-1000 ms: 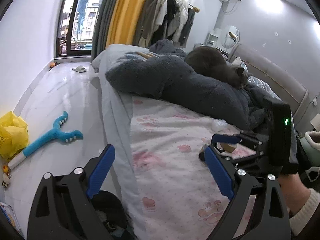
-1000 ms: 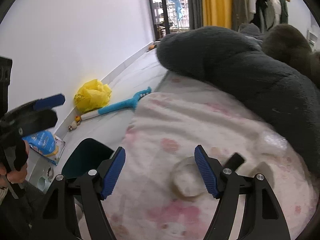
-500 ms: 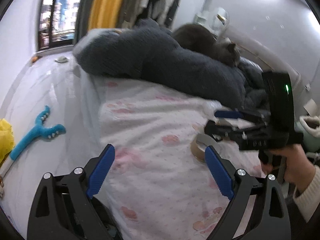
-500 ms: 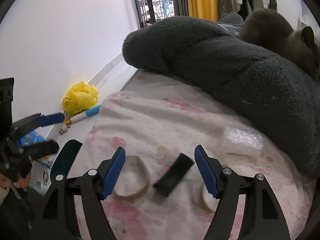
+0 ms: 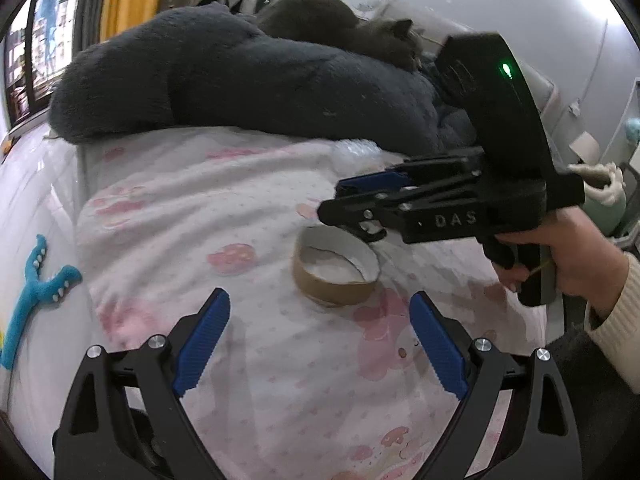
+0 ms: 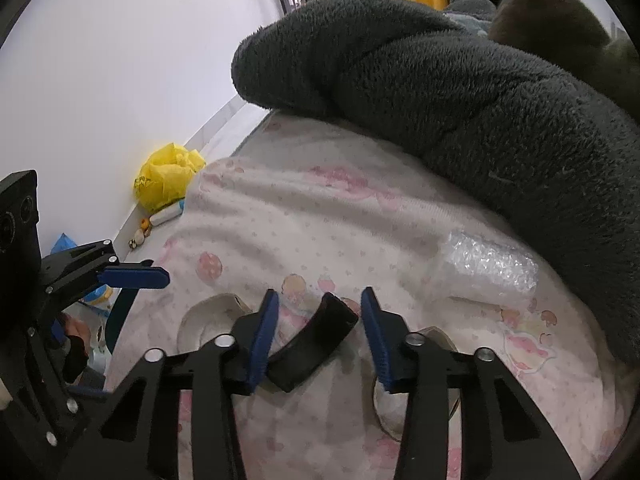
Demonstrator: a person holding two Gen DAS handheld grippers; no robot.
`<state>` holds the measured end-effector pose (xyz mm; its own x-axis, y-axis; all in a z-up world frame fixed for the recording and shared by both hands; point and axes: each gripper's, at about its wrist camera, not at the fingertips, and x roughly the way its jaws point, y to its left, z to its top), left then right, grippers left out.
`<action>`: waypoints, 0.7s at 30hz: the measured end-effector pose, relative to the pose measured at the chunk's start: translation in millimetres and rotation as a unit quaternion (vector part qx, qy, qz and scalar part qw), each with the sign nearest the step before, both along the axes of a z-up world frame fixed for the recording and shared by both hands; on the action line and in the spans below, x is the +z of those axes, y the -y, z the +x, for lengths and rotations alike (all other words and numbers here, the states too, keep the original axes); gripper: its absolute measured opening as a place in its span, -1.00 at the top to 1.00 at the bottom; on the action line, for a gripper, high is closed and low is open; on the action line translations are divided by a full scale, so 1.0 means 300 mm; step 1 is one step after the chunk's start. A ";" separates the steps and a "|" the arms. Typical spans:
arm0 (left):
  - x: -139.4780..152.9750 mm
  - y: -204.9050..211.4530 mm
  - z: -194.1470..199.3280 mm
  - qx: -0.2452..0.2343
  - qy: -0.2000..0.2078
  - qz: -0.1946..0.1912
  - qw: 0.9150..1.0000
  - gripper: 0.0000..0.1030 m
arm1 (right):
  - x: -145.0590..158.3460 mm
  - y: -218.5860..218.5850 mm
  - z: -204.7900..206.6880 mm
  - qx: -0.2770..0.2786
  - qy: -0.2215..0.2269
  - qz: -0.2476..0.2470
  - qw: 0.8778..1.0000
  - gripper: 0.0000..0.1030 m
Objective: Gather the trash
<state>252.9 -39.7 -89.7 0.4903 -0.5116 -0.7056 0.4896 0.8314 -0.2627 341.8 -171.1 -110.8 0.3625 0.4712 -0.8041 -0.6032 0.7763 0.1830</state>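
A brown cardboard tape ring (image 5: 336, 270) lies on the pink-patterned sheet (image 5: 256, 360), just ahead of my open, empty left gripper (image 5: 318, 354). My right gripper (image 6: 318, 336) is open with its jaws on either side of a black curved piece (image 6: 314, 346) on the sheet; they do not press it. It also shows in the left wrist view (image 5: 352, 208), above the ring. A second tape ring (image 6: 204, 316) lies to its left, another ring (image 6: 434, 336) is partly hidden under the right finger. A bubble-wrap wad (image 6: 486, 266) lies farther right.
A dark fleece blanket (image 6: 440, 92) is heaped across the bed behind the trash, with a grey cat (image 5: 340, 28) on it. On the floor to the left are a yellow bag (image 6: 168, 176), a blue toy (image 5: 32, 292) and a dark bin (image 6: 120, 312) by the bed.
Both grippers have moved in over the bed. My right gripper has narrowed and come down around the black piece. My left gripper has come closer to the tape ring.
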 end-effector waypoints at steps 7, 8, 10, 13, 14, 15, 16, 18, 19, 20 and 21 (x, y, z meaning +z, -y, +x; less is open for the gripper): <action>-0.021 0.024 0.022 -0.003 -0.002 0.000 1.000 -0.80 | 0.002 0.010 -0.002 0.009 0.001 -0.003 1.000 0.62; -0.022 0.026 0.025 -0.002 -0.002 -0.002 1.000 -0.80 | 0.005 0.014 -0.003 0.009 0.001 -0.001 1.000 0.66; -0.023 0.031 0.033 0.000 -0.003 -0.005 1.000 -0.79 | 0.011 0.017 -0.006 0.009 0.005 0.000 1.000 0.71; -0.022 0.034 0.032 0.001 -0.001 -0.005 1.000 -0.77 | 0.024 0.033 -0.012 0.007 0.012 0.002 1.000 0.72; -0.023 0.039 0.035 0.001 -0.001 -0.005 1.000 -0.75 | 0.029 0.038 -0.013 0.005 0.014 0.004 1.000 0.73; -0.023 0.043 0.037 0.001 0.000 -0.003 1.000 -0.74 | 0.033 0.044 -0.014 0.005 0.016 0.005 1.000 0.73; -0.024 0.049 0.040 0.002 0.001 -0.001 1.000 -0.72 | 0.038 0.050 -0.015 0.003 0.019 0.009 1.000 0.73; -0.024 0.056 0.044 0.002 0.002 0.000 1.000 -0.68 | 0.049 0.061 -0.017 -0.001 0.023 0.014 1.000 0.73; -0.024 0.059 0.048 0.003 0.002 0.000 1.000 -0.66 | 0.054 0.068 -0.017 -0.003 0.025 0.016 1.000 0.73; -0.024 0.061 0.050 0.004 0.001 0.000 1.000 -0.62 | 0.061 0.075 -0.018 -0.006 0.028 0.019 0.999 0.73; -0.023 0.064 0.054 0.006 0.002 0.000 1.000 -0.60 | 0.065 0.080 -0.017 -0.008 0.028 0.022 0.999 0.73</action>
